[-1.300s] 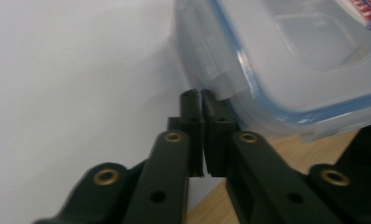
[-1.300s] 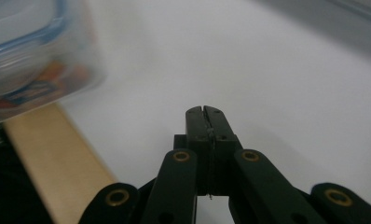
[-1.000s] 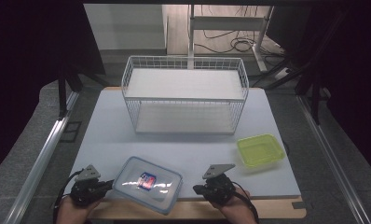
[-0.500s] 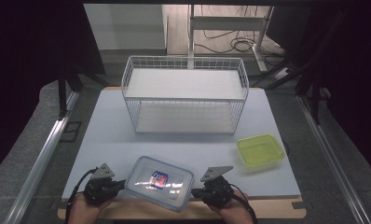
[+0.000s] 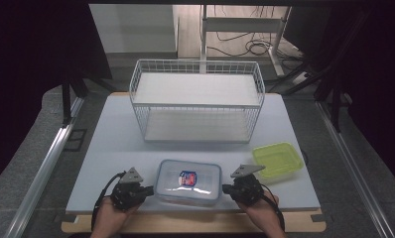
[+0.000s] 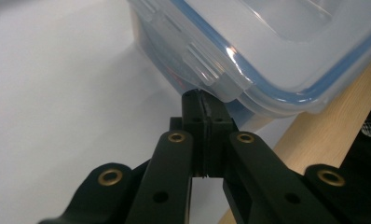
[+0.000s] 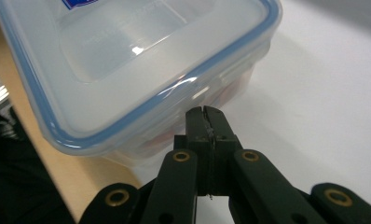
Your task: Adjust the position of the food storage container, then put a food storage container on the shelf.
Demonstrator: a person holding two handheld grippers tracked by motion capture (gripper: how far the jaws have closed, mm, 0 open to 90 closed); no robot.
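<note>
The clear rectangular plastic food box with a blue-sealed snap lid sits at the near edge of the pale tabletop, between the left gripper and the right gripper. Both have their jaws pressed together, tips butted against the box's short ends and pinching nothing. It looks stiff, light and smooth — likely to slip — so squeezing inward under the lid's rim seems the safest hold. Its long axis runs left to right, lid facing up.
</note>
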